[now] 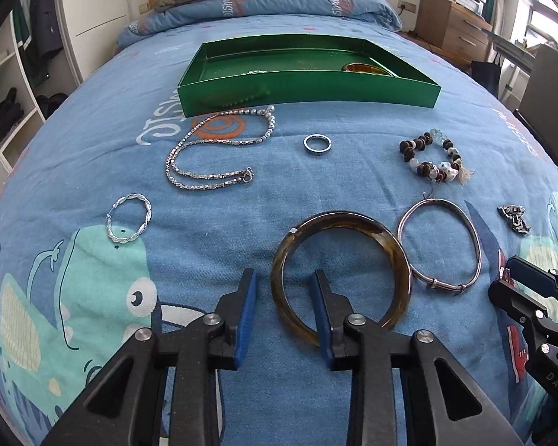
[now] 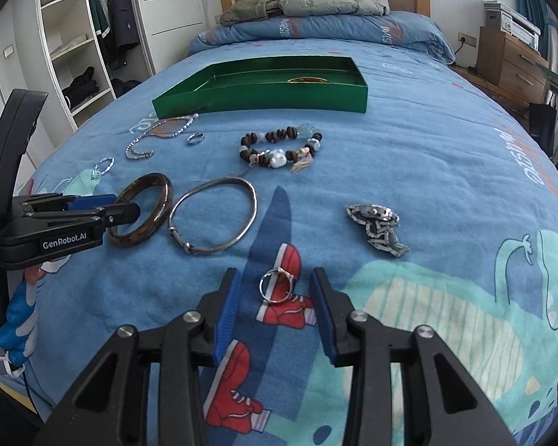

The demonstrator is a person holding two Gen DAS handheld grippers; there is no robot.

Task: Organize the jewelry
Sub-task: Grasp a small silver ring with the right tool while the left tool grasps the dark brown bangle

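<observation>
Jewelry lies spread on a blue bedspread in front of a green tray (image 1: 308,89) that holds an amber bangle (image 1: 368,68). My left gripper (image 1: 284,278) is open, its fingers astride the near left rim of a brown bangle (image 1: 340,223). My right gripper (image 2: 275,277) is open around a small silver ring (image 2: 278,285) lying on the bedspread. Nearby lie a thin silver bangle (image 1: 441,243), a beaded bracelet (image 1: 433,158), a silver chain necklace (image 1: 212,152), a twisted silver bracelet (image 1: 129,221), a band ring (image 1: 317,144) and a metal link bracelet (image 2: 377,228).
Folded bedding and pillows (image 2: 316,3) lie at the head of the bed. A wardrobe with open shelves (image 2: 78,44) stands to the left, a wooden drawer unit (image 2: 513,59) to the right. The bed edges fall away on both sides.
</observation>
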